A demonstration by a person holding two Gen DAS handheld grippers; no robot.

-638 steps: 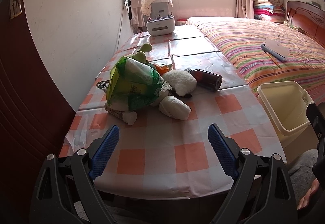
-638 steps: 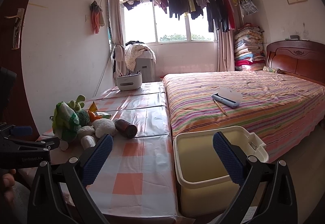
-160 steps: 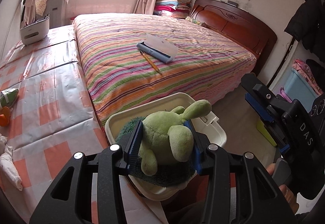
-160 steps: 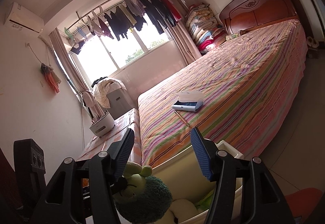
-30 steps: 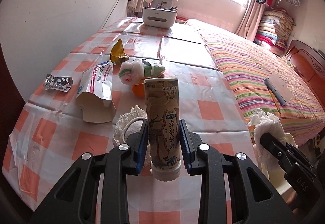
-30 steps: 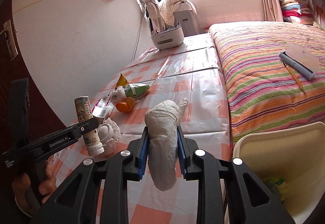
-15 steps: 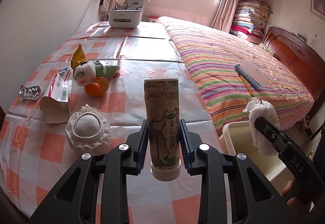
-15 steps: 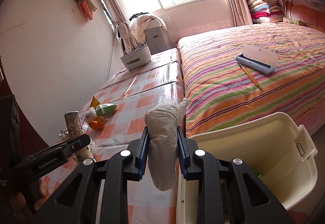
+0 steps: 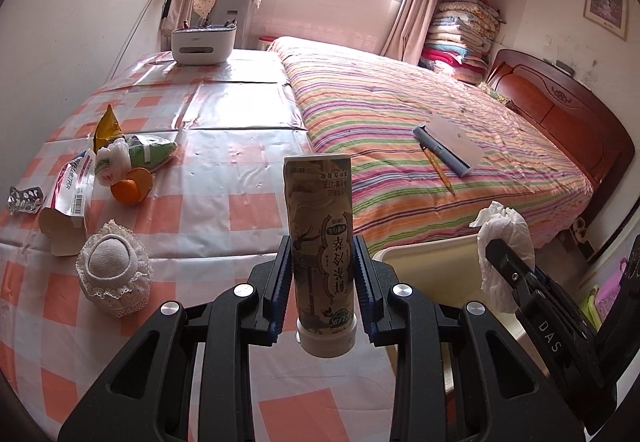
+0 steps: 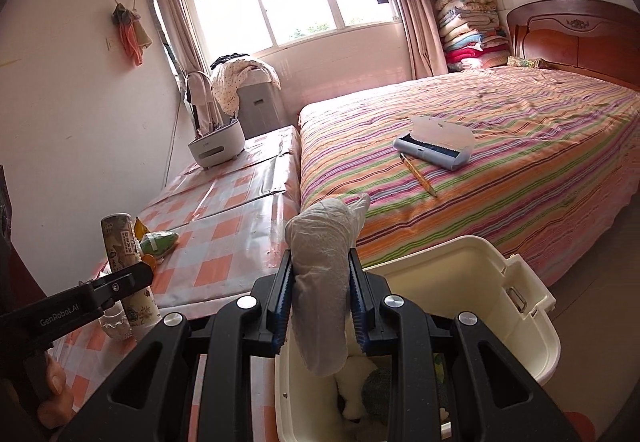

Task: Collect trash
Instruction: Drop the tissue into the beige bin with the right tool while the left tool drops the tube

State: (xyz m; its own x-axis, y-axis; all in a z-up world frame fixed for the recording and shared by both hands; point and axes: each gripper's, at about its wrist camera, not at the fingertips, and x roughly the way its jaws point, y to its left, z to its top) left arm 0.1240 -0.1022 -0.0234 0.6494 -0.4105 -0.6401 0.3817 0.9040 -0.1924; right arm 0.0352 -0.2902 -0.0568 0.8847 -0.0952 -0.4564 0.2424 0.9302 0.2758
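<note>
"DAS" on right claw [image 9: 505,262]; "GenRobot.AI" on left claw [image 10: 138,276].

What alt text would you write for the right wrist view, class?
The right tool grips a white wad over an open cream bin beside a striped bed. At left, the left tool holds a tube over a checked table.

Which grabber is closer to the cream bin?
Right. The right gripper holds its white wad over the bin; the left gripper holds a tube above the table beside it.
</note>
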